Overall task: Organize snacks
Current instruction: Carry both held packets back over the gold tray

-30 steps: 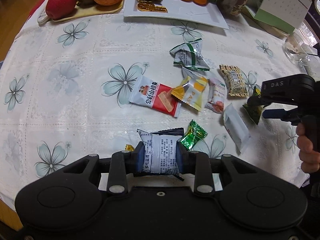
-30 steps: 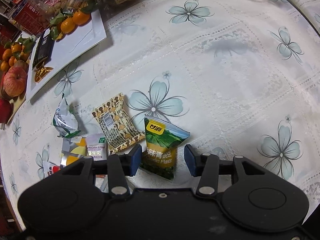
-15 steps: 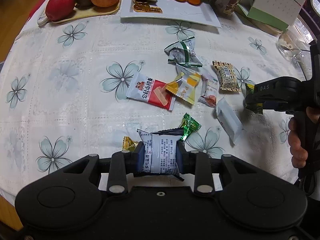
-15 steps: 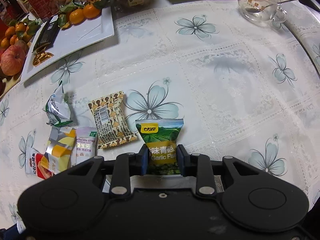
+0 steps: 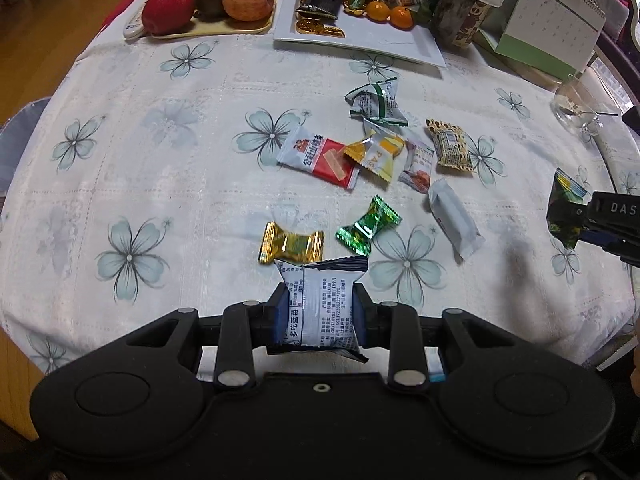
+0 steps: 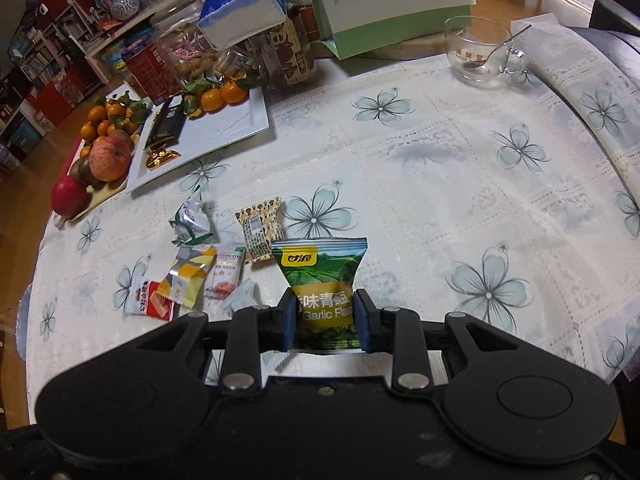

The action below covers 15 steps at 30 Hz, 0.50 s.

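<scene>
- The left tongs point(image 5: 320, 312) are clamped on a silver-white snack packet point(image 5: 322, 304), their blue pads pressing its two sides; the packet stands above the counter point(image 5: 180, 184), which is covered by a white cloth printed with pale blue flowers.
- The right tongs point(image 6: 325, 320) have just been closing and now pinch a green garlic-flavour pea packet point(image 6: 322, 280) at its lower half, the packet clear of the cloth.
- In the left wrist view the right tongs point(image 5: 576, 220) show at the right edge with that green packet between them.
- Just beyond the left tongs lie a gold-wrapped candy point(image 5: 291, 243) and a green-wrapped candy point(image 5: 368, 226), near each other but apart.
- Further out is a loose cluster: a red-and-white packet point(image 5: 320, 157), a yellow-and-silver packet point(image 5: 378, 152) overlapping it, a brown-patterned packet point(image 5: 450, 148), a green-striped white packet point(image 5: 376, 102) and a plain white packet point(image 5: 454, 218).
- At the far edge stand a white rectangular plate point(image 5: 384, 44) with small oranges and a dark packet, and a tray of fruit point(image 5: 212, 30).
- A glass cup point(image 6: 478, 46) with a spoon stands far right.
</scene>
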### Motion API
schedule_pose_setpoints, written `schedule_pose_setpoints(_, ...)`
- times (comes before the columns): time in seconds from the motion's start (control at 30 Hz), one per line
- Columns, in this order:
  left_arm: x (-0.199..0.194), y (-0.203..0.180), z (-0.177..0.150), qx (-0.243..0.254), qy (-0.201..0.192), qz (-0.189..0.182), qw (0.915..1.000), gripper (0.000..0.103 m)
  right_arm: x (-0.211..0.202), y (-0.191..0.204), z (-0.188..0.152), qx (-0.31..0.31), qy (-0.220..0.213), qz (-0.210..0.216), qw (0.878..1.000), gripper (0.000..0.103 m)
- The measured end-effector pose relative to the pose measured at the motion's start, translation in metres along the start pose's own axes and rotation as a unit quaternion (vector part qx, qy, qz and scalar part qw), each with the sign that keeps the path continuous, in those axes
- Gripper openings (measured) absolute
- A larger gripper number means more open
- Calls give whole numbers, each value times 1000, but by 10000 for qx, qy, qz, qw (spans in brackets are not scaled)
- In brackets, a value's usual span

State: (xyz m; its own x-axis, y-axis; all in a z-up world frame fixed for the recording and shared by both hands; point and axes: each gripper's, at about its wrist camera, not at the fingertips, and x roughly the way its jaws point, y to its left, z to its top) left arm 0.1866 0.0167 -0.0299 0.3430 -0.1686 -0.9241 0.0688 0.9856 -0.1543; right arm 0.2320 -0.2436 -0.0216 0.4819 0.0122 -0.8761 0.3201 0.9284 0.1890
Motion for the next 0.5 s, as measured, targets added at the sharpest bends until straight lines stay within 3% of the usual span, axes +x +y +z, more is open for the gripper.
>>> schedule_pose_setpoints(0.2,-24,-7,-52,76,-155,131,9998,40,-42,-22,-66,74,23,264,9996,31)
schedule_pose_setpoints(0.5,-35,-19,-122,37,92,117,9999,40,-83,-39,-156,-64,405,417,9983,31)
